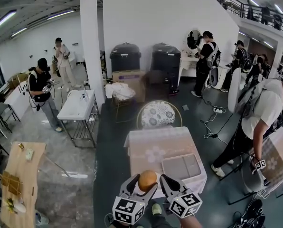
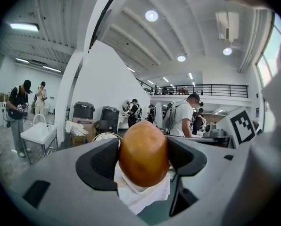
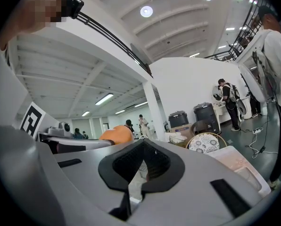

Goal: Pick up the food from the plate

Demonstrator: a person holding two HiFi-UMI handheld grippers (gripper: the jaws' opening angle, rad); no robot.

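While aloft, food (image 2: 144,147) snug between the left gripper's (image 2: 144,160) fingers (image 2: 101,164).

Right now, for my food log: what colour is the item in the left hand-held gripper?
The food is orange-brown, clearest in the left gripper view.

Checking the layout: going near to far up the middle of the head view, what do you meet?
The left gripper → round brown food in its jaws → cloth-covered table → round patterned chair → black bin.
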